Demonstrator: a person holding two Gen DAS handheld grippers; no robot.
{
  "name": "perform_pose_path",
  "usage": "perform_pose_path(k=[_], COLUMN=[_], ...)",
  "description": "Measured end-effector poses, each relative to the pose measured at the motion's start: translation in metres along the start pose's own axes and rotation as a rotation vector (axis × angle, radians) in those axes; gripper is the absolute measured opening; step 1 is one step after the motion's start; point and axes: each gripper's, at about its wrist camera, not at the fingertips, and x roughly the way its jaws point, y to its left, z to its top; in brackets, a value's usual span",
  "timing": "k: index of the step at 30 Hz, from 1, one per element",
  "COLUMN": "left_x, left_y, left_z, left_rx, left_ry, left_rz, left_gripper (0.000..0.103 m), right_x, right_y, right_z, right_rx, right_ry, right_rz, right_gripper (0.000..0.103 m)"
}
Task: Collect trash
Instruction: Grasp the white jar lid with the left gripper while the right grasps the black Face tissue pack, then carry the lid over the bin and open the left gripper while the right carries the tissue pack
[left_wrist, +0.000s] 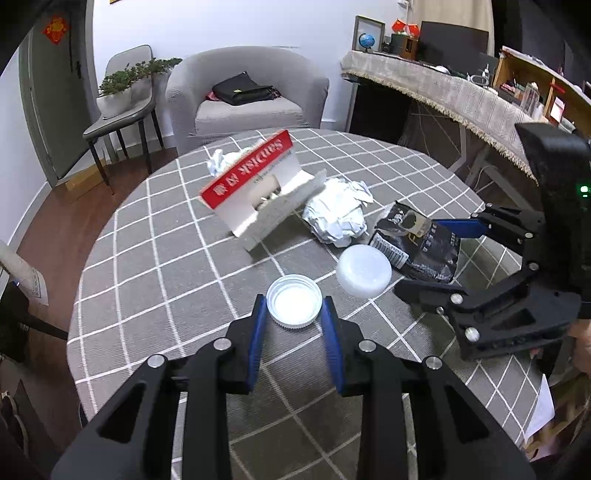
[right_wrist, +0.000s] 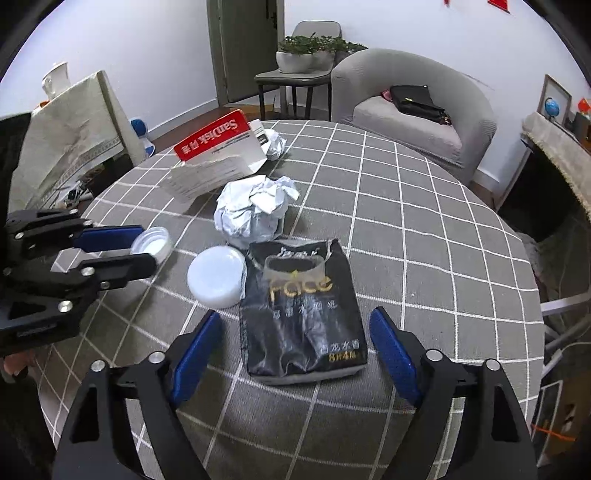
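Observation:
On the grey checked table lie a white screw lid (left_wrist: 294, 306) (right_wrist: 153, 244), a white round cap (left_wrist: 364, 270) (right_wrist: 217, 277), a black tissue wrapper (left_wrist: 417, 240) (right_wrist: 301, 314), a crumpled white paper ball (left_wrist: 338, 212) (right_wrist: 253, 212) and a red-and-white SanDisk box (left_wrist: 255, 184) (right_wrist: 218, 155). My left gripper (left_wrist: 294, 314) (right_wrist: 140, 247) is open, its fingers on either side of the screw lid. My right gripper (right_wrist: 295, 332) (left_wrist: 439, 254) is open, its fingers on either side of the black wrapper.
A second crumpled paper (left_wrist: 221, 160) (right_wrist: 275, 144) lies behind the box. A grey armchair (left_wrist: 247, 96) with a black bag, a chair with a plant (left_wrist: 122, 107) and a covered side table (left_wrist: 443, 92) stand beyond the round table's edge.

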Motion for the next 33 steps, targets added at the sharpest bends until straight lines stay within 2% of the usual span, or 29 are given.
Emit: perform_pose_path(k=[2, 6, 10, 14, 17, 24, 33], left_x=[-0.005, -0.016, -0.029, -0.039, -0.047, -0.06, -0.083], left_y=[0.001, 0.006, 0.014, 0.021, 0.028, 0.056, 0.103], left_z=[-0.001, -0.002, -0.003, -0.005, -0.006, -0.01, -0.024], left_rx=[-0.005, -0.022, -0.069, -0.072, -0.101, -0.152, -0.227], left_ry=[-0.006, -0.015, -0.035, -0.057, -0.074, -0.094, -0.099], left_rz=[-0.002, 0.0, -0.004, 0.035, 0.032, 0.056, 0.111], left_gripper=[0.032, 0.032, 0.032, 0.032, 0.032, 0.032, 0.032], right_x=[0.0, -0.002, -0.001, -0.004, -0.012, -0.029, -0.023], right_y=[-0.002, -0.008, -0.006, 0.002, 0.009, 0.049, 0.103], right_z=[0.001, 0.003, 0.006, 0.008, 0.009, 0.031, 0.058], right_rx=[0.006, 0.033, 0.053, 0.056, 0.089, 0.067, 0.029], right_ry=[-0.002, -0.002, 0.013, 0.029, 0.026, -0.018, -0.037], right_rz=[-0.004, -0.029, -0.044, -0.06, -0.051, -0.012, 0.054], right_gripper=[0.074, 0.051, 0.051, 0.051, 0.051, 0.051, 0.051])
